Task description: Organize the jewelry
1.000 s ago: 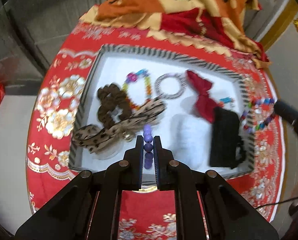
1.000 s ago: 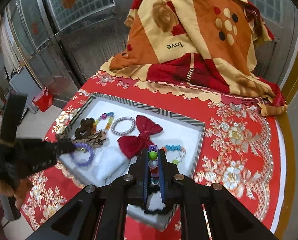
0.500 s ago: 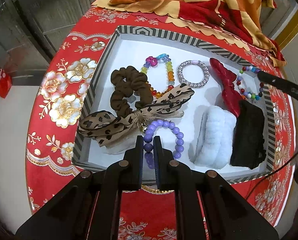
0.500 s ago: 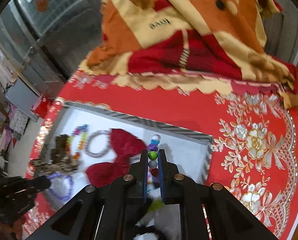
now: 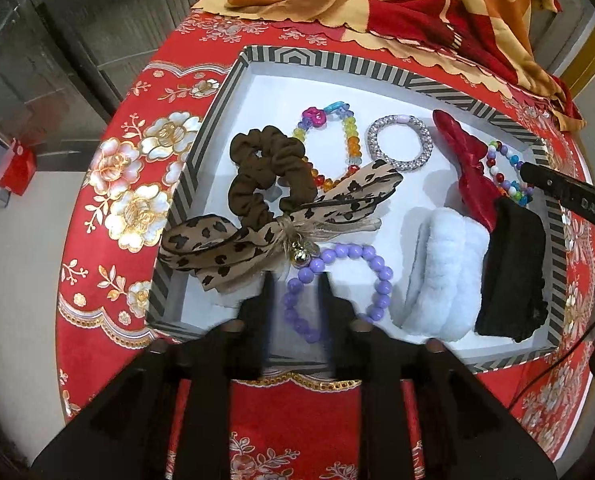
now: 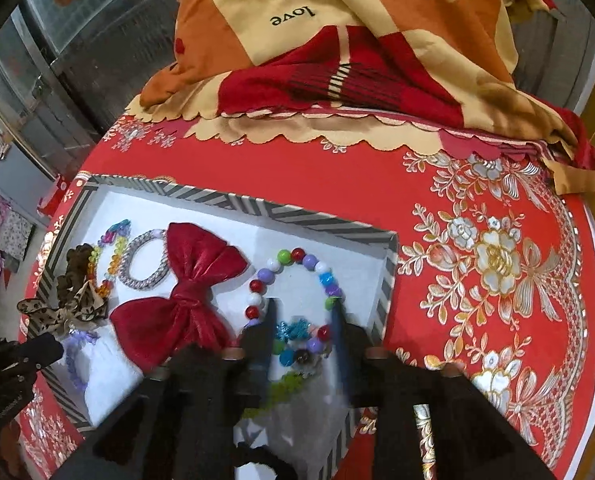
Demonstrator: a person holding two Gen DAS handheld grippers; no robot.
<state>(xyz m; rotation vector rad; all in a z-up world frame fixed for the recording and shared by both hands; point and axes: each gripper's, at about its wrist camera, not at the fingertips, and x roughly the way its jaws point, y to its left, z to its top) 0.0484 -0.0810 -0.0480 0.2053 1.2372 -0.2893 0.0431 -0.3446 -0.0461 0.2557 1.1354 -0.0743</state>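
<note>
**Tray stock, both releases under way**

Item: tray [image 5: 377,65], striped rim, white floor, on the red cloth [image 5: 109,184]. Everything listed lies inside it.

Left gripper [image 5: 297,292]: its jaws have just been opening and stand half parted, with the lilac bracelet [image 5: 371,276] lying on the tray floor between them. Your pads look clear of the beads, though blur hides the tips.

Right gripper [image 6: 303,312]: its jaws have also just been opening, to a narrow gap. The mixed-bead bracelet [image 6: 293,258] loops out ahead of them on the floor, its near part between the fingers. Contact cannot be read for certain.

Other stock: leopard bow [image 5: 273,228], brown scrunchie [image 5: 265,172], rainbow bracelet [image 5: 337,140], crystal ring [image 5: 399,148], red bow [image 6: 185,296], white plush [image 5: 445,272], black cloth [image 5: 513,276].

Risks:
- Lift before the beads are free and a bead could likely catch a fingertip, dragging the bracelet back up or out over the rim.
- The leopard bow's gold bell [image 5: 299,256] sits just beside your left fingers; a sideways exit may snag its ribbon.
- The right bracelet lies near the tray's right rim; a swing that way could push it against the wall.

Room: the tray's far strip is bare, as is the cloth to the right of it. Straight up is your clearest way out for both hands. The blanket [image 6: 337,40] crowds the table's far edge.
</note>
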